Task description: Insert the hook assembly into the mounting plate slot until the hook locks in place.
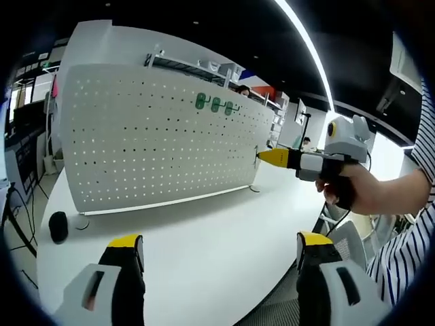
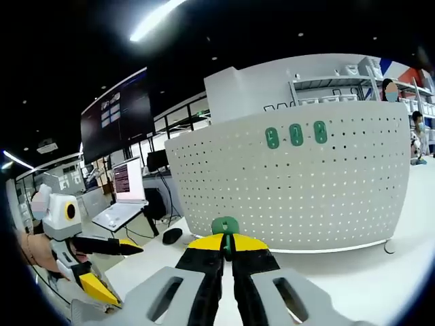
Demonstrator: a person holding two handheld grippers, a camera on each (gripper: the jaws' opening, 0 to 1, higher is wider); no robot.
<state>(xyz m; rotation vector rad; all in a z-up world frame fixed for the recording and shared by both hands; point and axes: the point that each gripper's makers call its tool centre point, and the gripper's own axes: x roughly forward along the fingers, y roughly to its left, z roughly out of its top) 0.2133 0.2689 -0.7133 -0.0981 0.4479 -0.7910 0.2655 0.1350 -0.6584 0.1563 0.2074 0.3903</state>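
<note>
**Green hook pinched in the right gripper, pegboard ahead**

In the right gripper view, the right gripper (image 2: 228,246) has its yellow-tipped jaws clenched on a small green hook (image 2: 225,226), which pokes up just above the jaw tips. Beyond it stands a white pegboard (image 2: 299,183), upright on a white table (image 2: 408,272). Three green hooks (image 2: 296,134) already sit in a row near the board's upper edge. The held hook is in front of the board's lower part; whether it touches the board cannot be told from here.

At the left of the same view the left gripper (image 2: 132,248) comes in, a person's hand behind it. A laptop (image 2: 126,197) stands open on a desk further back, and a dark round object (image 2: 172,235) lies on the table near the board's left end.

In the left gripper view, the left gripper (image 1: 221,248) has its jaws spread wide apart with nothing between them, over the table (image 1: 204,238). The pegboard (image 1: 156,136) stretches across the scene, the three hooks (image 1: 216,104) high on it. The right gripper (image 1: 262,157) reaches in from the right, held by a hand (image 1: 357,190) with a striped sleeve, its yellow tip right at the board's right-hand edge. The dark round object (image 1: 58,226) lies by the board's left end.
</note>
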